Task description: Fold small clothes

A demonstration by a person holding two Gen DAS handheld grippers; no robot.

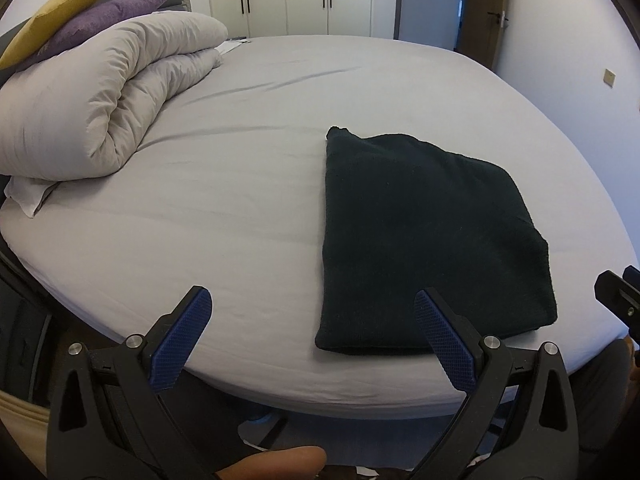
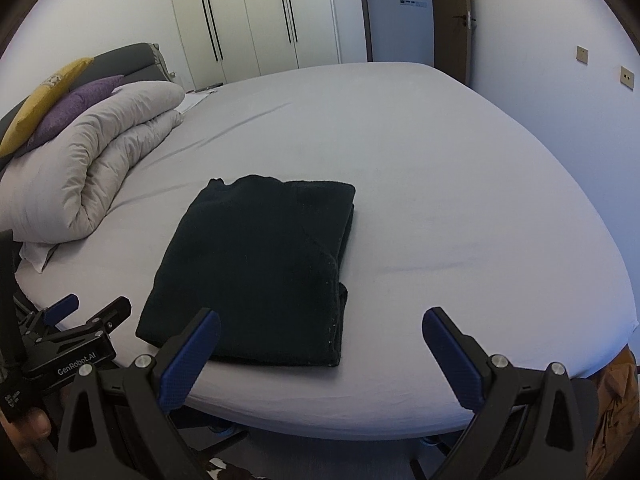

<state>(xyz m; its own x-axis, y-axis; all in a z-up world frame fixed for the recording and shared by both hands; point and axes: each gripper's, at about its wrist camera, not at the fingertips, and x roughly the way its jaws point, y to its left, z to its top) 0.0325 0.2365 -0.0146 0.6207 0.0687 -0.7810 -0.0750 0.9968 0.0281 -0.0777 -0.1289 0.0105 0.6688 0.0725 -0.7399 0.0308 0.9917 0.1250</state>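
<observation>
A dark green knitted garment (image 1: 424, 240) lies folded into a flat rectangle near the front edge of the bed; it also shows in the right wrist view (image 2: 260, 268). My left gripper (image 1: 314, 300) is open and empty, held just in front of the bed edge, its right finger by the garment's near left corner. My right gripper (image 2: 320, 320) is open and empty, just off the garment's near right corner. The left gripper also shows in the right wrist view (image 2: 86, 312), at the bed's front left.
The bed has a grey fitted sheet (image 1: 240, 168). A rolled pale duvet (image 1: 108, 96) with purple (image 1: 104, 20) and yellow (image 1: 68, 0) cushions sits at the left. White wardrobes (image 2: 248, 20) and a door (image 2: 400, 8) stand behind. The wall is at the right.
</observation>
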